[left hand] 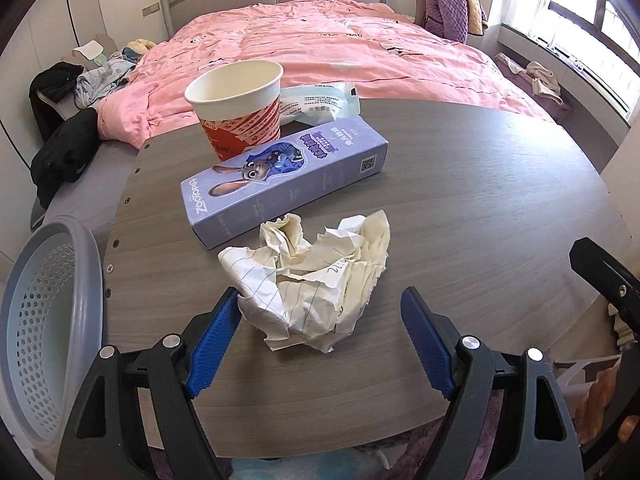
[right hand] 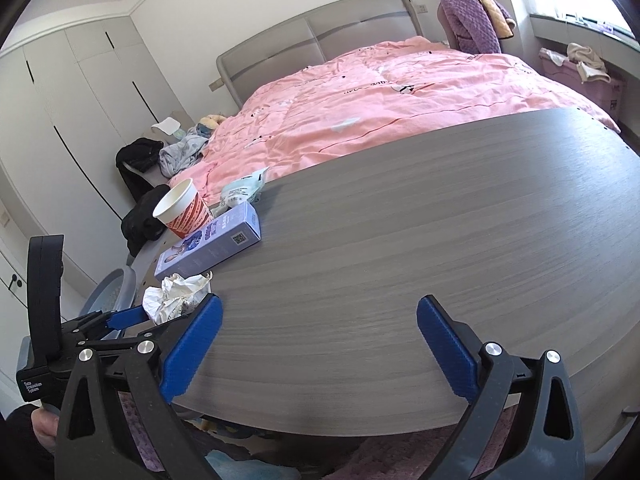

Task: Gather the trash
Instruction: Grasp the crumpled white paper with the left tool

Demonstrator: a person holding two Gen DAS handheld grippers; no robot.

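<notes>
A crumpled ball of lined paper (left hand: pixel 312 276) lies on the grey wooden table (left hand: pixel 480 200). My left gripper (left hand: pixel 320 300) is open, its blue fingers (left hand: pixel 212 344) on either side of the paper's near end. Behind the paper lie a purple Zootopia box (left hand: pixel 284 176), a red and white paper cup (left hand: pixel 240 108) standing upright, and a white plastic packet (left hand: pixel 320 100). My right gripper (right hand: pixel 320 312) is open and empty over bare table to the right. The paper (right hand: pixel 172 296), box (right hand: pixel 208 248) and cup (right hand: pixel 182 208) show at the left of the right wrist view.
A grey perforated basket (left hand: pixel 44 320) stands off the table's left edge. A bed with a pink quilt (left hand: pixel 320 48) lies beyond the table. Dark clothes (left hand: pixel 64 148) are piled left of the bed. The other gripper's black edge (left hand: pixel 604 276) shows at the right.
</notes>
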